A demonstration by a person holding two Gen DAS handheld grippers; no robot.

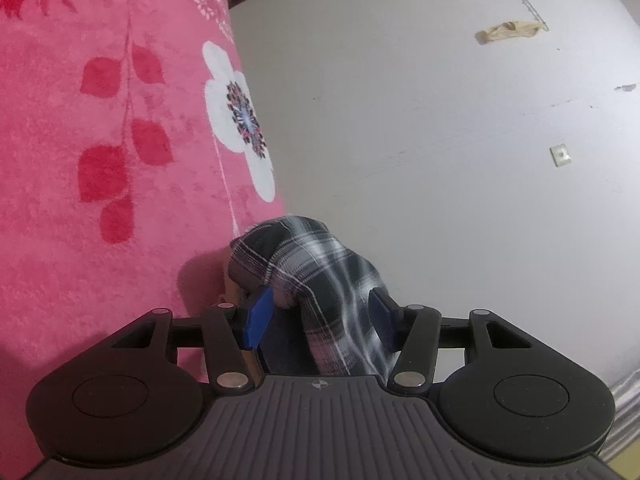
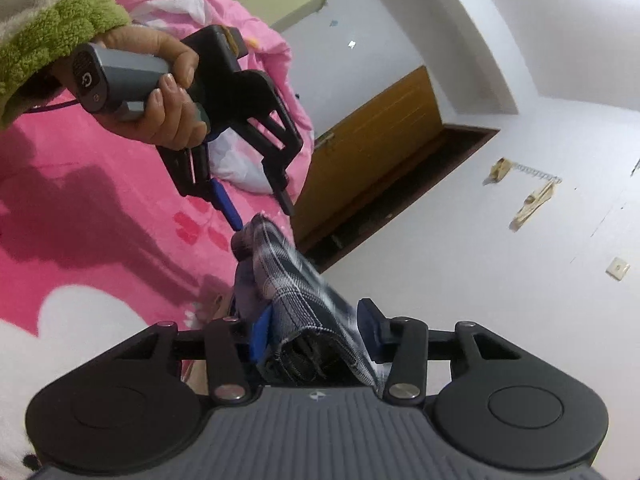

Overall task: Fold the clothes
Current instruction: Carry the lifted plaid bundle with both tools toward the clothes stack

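Plaid black-and-white woven garment (image 2: 296,280) hangs bunched in the air above the pink floral fleece blanket (image 1: 100,140), stretched between 2 grippers. The right gripper (image 2: 316,332) has its blue pads (image 2: 260,334) on either side of a thick wad of the garment; whether they press it cannot be told. The left gripper (image 1: 320,320) straddles the garment's other end, pads apart, and does not clearly pinch it.

Judged from this, a clean fold needs both grips firm at matching corners, then the garment drawn taut and lowered flat onto the blanket. No readable writing shows; only a small compass-like mark (image 1: 319,383) on each gripper body.
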